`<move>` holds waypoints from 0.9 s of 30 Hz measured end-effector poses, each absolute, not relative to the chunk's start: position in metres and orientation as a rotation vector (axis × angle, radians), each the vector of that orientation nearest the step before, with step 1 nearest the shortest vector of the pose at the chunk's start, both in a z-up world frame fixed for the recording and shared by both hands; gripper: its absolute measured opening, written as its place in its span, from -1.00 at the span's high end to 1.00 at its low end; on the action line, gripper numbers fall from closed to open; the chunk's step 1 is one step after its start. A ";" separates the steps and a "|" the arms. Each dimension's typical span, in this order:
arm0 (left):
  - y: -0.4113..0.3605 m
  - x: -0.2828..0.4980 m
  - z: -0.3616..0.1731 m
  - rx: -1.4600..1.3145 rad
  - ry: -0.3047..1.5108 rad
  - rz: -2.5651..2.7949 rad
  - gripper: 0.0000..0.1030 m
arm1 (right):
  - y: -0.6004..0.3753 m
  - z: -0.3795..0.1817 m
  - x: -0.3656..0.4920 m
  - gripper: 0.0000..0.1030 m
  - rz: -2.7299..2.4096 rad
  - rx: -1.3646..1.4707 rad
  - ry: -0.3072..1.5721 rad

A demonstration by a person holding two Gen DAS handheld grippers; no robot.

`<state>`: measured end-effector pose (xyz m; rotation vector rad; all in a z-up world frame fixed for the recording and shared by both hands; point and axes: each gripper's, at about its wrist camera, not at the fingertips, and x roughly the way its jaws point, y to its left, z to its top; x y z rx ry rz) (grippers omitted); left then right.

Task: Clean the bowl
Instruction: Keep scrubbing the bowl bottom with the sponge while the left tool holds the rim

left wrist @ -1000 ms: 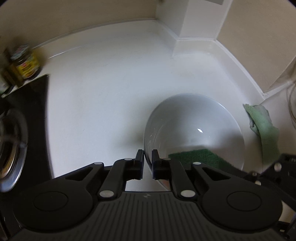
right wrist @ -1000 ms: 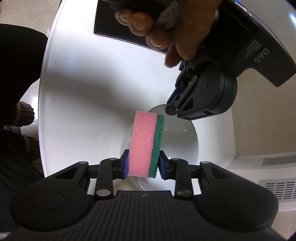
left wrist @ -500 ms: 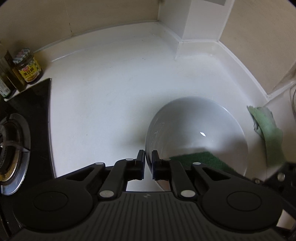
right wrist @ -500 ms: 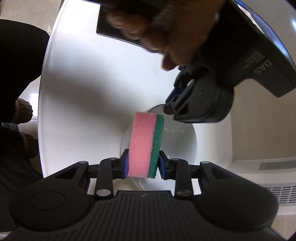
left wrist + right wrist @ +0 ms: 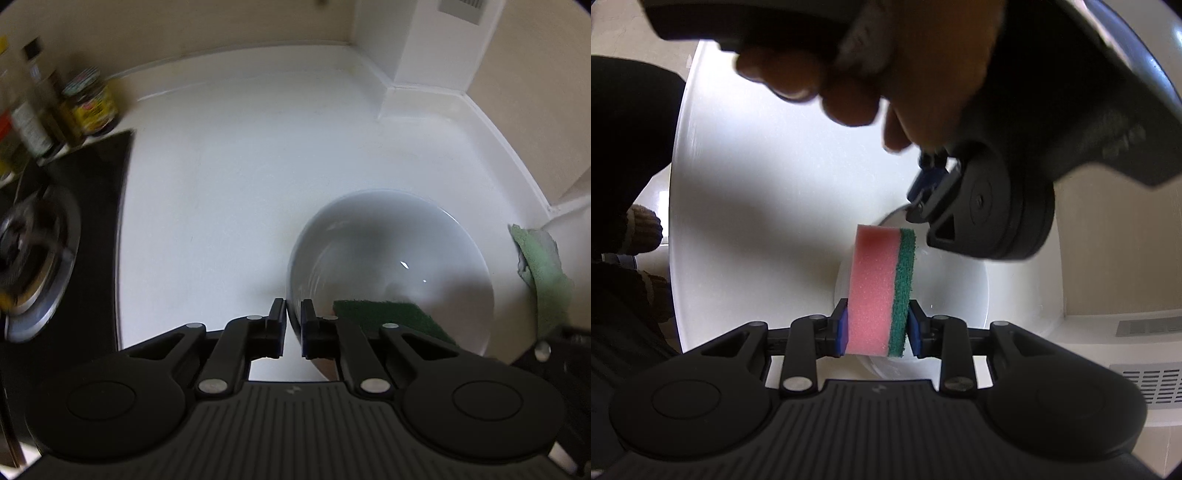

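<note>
Since a second ago your left view has pulled back: more counter point(image 5: 240, 184) shows, the jars point(image 5: 88, 107) at 10 o'clock have come further in, and the bowl point(image 5: 388, 266) sits lower, toward 4 o'clock. In your right view the left rig and your hand point(image 5: 905, 66) have grown to fill the top, blurred by motion.

Your left gripper point(image 5: 293, 325) reaches forward and down over the counter, its fingers narrow, straddling the bowl's near rim, one pad inside and one outside. Your right gripper point(image 5: 877, 328) points down into the bowl point(image 5: 953, 288) from the opposite side, fingers clamped on the sponge point(image 5: 882, 291), which stands on edge.

The counter is smooth, white and glossy, curving up to beige walls. The hob point(image 5: 66, 229) at 9 o'clock is black glass with a round steel burner. The bowl is round, white and glazed, with small highlights. A crumpled green cloth point(image 5: 543, 269) lies at 3 o'clock. The sponge is porous pink foam with a coarse green scouring layer on its right face.
</note>
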<state>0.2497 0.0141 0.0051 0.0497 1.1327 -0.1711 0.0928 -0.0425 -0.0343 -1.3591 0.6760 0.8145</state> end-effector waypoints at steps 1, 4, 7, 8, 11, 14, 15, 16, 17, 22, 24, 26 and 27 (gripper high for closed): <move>0.015 0.254 0.005 0.056 1.139 -0.182 0.88 | -0.041 -0.035 0.093 0.47 0.811 -1.352 0.672; 0.016 0.251 0.005 0.034 1.144 -0.172 0.89 | -0.041 -0.038 0.094 0.47 0.800 -1.379 0.654; 0.018 0.248 0.005 0.013 1.150 -0.162 0.90 | -0.047 -0.040 0.096 0.47 0.797 -1.391 0.651; 0.018 0.247 0.005 0.005 1.151 -0.158 0.90 | -0.048 -0.040 0.096 0.47 0.796 -1.384 0.654; 0.019 0.244 0.005 -0.016 1.157 -0.148 0.89 | -0.049 -0.040 0.097 0.47 0.797 -1.371 0.668; 0.021 0.241 0.005 -0.038 1.162 -0.138 0.87 | -0.047 -0.041 0.098 0.47 0.796 -1.380 0.677; 0.020 0.239 0.005 -0.038 1.158 -0.129 0.86 | -0.046 -0.040 0.098 0.47 0.796 -1.374 0.682; 0.017 0.237 0.005 -0.027 1.146 -0.113 0.86 | -0.045 -0.040 0.098 0.47 0.796 -1.372 0.683; 0.016 0.236 0.005 -0.020 1.139 -0.103 0.86 | -0.043 -0.040 0.097 0.47 0.798 -1.371 0.683; 0.014 0.245 0.004 0.050 1.124 -0.160 0.83 | -0.040 -0.042 0.092 0.47 0.800 -1.376 0.666; 0.014 0.254 0.005 0.069 1.138 -0.187 0.83 | -0.042 -0.042 0.091 0.47 0.804 -1.375 0.660; 0.017 0.260 0.005 0.055 1.147 -0.194 0.84 | -0.045 -0.043 0.092 0.47 0.802 -1.378 0.658; 0.018 0.257 0.005 0.040 1.150 -0.190 0.84 | -0.047 -0.043 0.093 0.47 0.798 -1.380 0.659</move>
